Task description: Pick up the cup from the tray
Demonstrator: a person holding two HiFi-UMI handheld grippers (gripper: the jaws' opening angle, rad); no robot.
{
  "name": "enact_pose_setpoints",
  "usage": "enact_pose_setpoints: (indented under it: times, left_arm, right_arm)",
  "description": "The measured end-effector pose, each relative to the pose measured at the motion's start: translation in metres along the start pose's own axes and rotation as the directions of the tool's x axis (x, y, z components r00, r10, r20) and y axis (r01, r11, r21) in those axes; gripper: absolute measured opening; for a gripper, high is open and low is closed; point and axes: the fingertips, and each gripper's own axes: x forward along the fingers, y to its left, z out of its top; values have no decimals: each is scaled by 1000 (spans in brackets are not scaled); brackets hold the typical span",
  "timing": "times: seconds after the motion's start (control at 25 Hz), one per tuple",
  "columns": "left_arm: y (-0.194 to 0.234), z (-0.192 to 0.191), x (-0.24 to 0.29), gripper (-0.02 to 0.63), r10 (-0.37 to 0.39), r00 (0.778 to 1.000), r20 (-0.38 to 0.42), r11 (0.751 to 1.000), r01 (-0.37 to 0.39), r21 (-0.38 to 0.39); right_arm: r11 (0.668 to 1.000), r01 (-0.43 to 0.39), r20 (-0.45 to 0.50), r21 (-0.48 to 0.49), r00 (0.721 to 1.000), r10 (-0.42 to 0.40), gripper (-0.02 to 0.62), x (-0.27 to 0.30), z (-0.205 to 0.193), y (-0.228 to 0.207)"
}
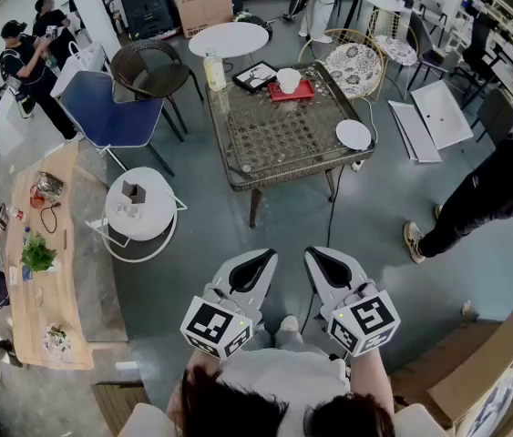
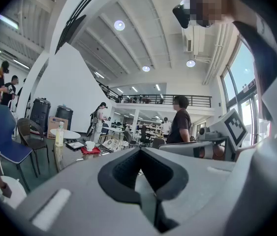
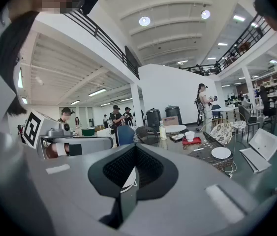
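Note:
A white cup (image 1: 288, 80) stands on a small red tray (image 1: 300, 91) at the far edge of a glass-topped wicker table (image 1: 279, 139). Both grippers are held low near the person's body, well short of the table. My left gripper (image 1: 256, 262) and right gripper (image 1: 327, 262) sit side by side, each shut with nothing between the jaws. The left gripper view shows the cup (image 2: 90, 145) and the tray (image 2: 91, 151) small and far off to the left of its jaws (image 2: 145, 173). In the right gripper view the cup (image 3: 190, 135) lies far off beyond the jaws (image 3: 133, 173), to their right.
On the table are also a white plate (image 1: 353, 134), a bottle (image 1: 214, 71) and a black-framed board (image 1: 256, 76). A white side table (image 1: 140, 206), a blue chair (image 1: 110, 107) and a wicker chair (image 1: 151, 71) stand left. A person's legs (image 1: 475, 203) are at the right.

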Motion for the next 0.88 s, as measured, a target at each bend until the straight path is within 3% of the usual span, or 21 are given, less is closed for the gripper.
enact_pose_setpoints:
  times: [0.56, 0.88]
  left_arm:
    - [-8, -6, 4, 2, -14, 1000, -8, 999, 15, 37]
    - [-9, -10, 13, 2, -2, 1000, -18, 1000, 3, 27]
  right_arm:
    - [1000, -6, 6, -19, 1000, 6, 25, -3, -1, 2]
    - [997, 0, 18, 72, 1000, -2, 26, -9, -5, -18]
